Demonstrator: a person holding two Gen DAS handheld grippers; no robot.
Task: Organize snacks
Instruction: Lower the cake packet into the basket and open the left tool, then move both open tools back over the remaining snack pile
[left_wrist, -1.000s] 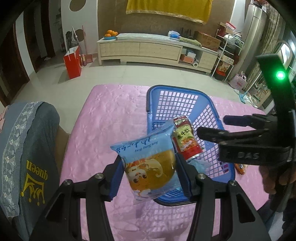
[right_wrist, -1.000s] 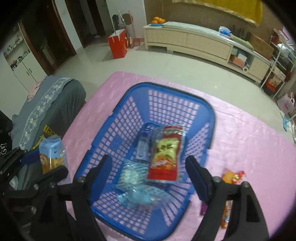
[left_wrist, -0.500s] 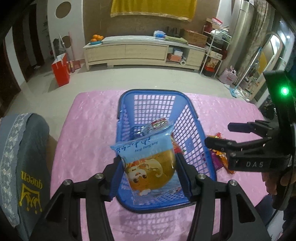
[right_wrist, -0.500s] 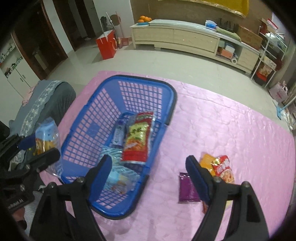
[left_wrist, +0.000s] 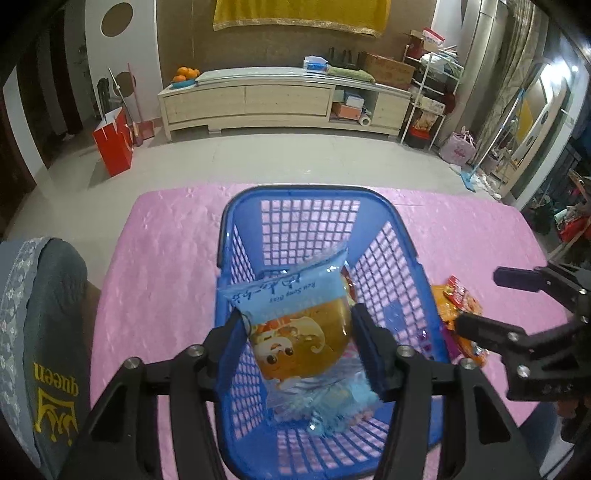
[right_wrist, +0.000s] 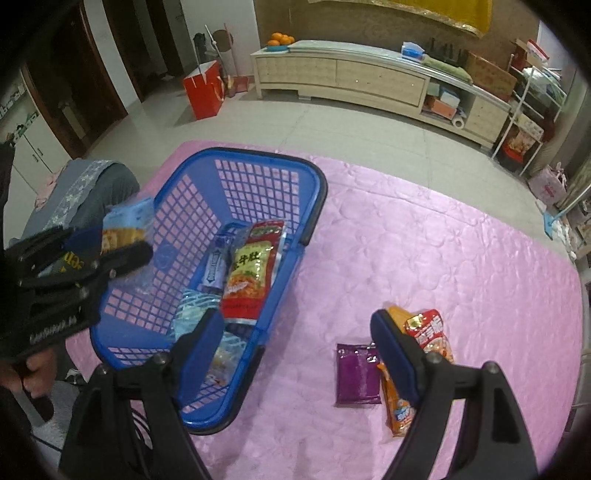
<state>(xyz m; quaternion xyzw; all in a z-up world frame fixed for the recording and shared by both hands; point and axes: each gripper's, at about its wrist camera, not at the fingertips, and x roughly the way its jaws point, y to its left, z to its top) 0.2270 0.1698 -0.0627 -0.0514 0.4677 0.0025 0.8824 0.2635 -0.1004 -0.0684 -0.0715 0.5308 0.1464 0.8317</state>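
My left gripper (left_wrist: 297, 332) is clamped on a light blue snack packet (left_wrist: 295, 314) with a cartoon face and an orange-brown panel; both blue pads press its sides. The packet hangs upright over the blue plastic basket (left_wrist: 310, 195), above its near half, not touching the floor of it as far as I can tell. From the right wrist view the same packet (right_wrist: 127, 218) shows at the basket's left rim, held in the left gripper (right_wrist: 110, 236).

Inside the basket (right_wrist: 240, 155): a red and green snack pouch (right_wrist: 253, 269) lying along the right wall, a narrow blue-grey bar wrapper (right_wrist: 214, 264) just beside it on the left, and pale blue crinkled packets (right_wrist: 192, 314) at the near end, partly hidden by my right finger.

My right gripper (right_wrist: 297, 345) stands wide open with nothing between the fingers, over the pink quilted tablecloth (right_wrist: 461, 258), to the right of the basket. Its right finger overlaps three loose snacks lying on the cloth: a purple packet (right_wrist: 356, 374), an orange packet (right_wrist: 397, 406) touching it, and a red packet (right_wrist: 430, 334) just beyond. In the left wrist view the right gripper (left_wrist: 480, 301) sits over those red and orange packets (left_wrist: 458, 306), right of the basket.

Left of the table: a grey garment (left_wrist: 48, 332) with a yellow "queen" crown print.
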